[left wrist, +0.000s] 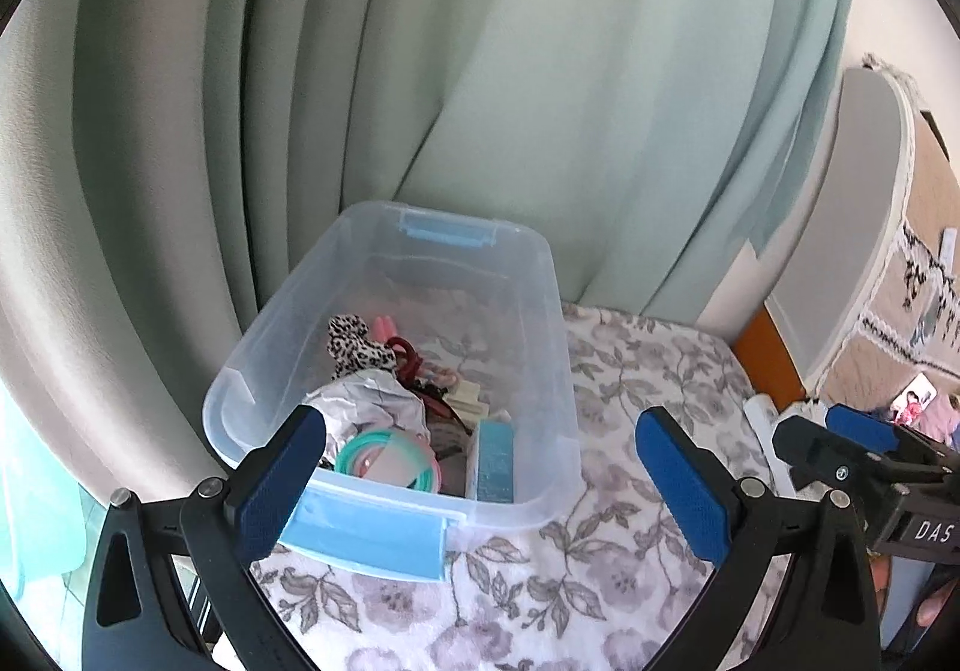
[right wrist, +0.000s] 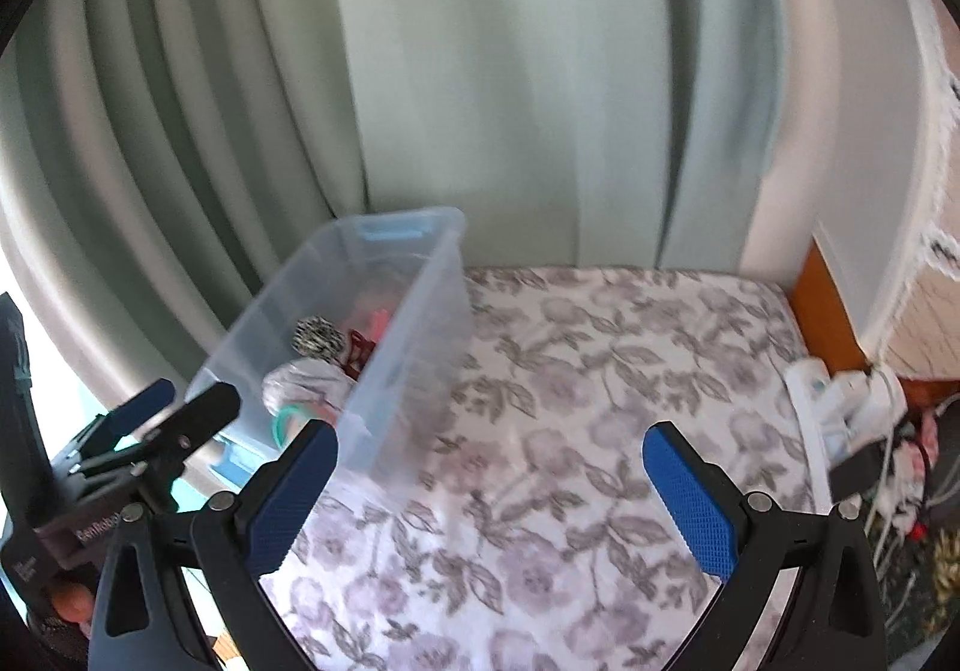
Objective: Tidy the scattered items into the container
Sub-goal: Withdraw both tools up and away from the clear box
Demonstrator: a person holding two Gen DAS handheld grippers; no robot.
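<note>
A clear plastic bin [left wrist: 540,275] with blue latches stands on a floral cloth [left wrist: 630,389]. Inside lie a leopard-print scrunchie [left wrist: 354,347], a crumpled white bag [left wrist: 372,401], teal and pink rings [left wrist: 384,458], a light blue box [left wrist: 495,458], and red and pink small items. My left gripper [left wrist: 480,485] is open and empty, its jaws wide, just in front of the bin's near edge. My right gripper [right wrist: 489,497] is open and empty over bare cloth, to the right of the bin [right wrist: 414,311]. Each gripper shows in the other's view, the right one [left wrist: 840,449] and the left one [right wrist: 174,413].
Pale green curtains [left wrist: 480,71] hang close behind the bin. A white wall panel [left wrist: 858,227] and an orange wooden edge [left wrist: 768,365] lie at the right. A white power strip with plugs and cables [right wrist: 840,401] sits off the cloth's right edge.
</note>
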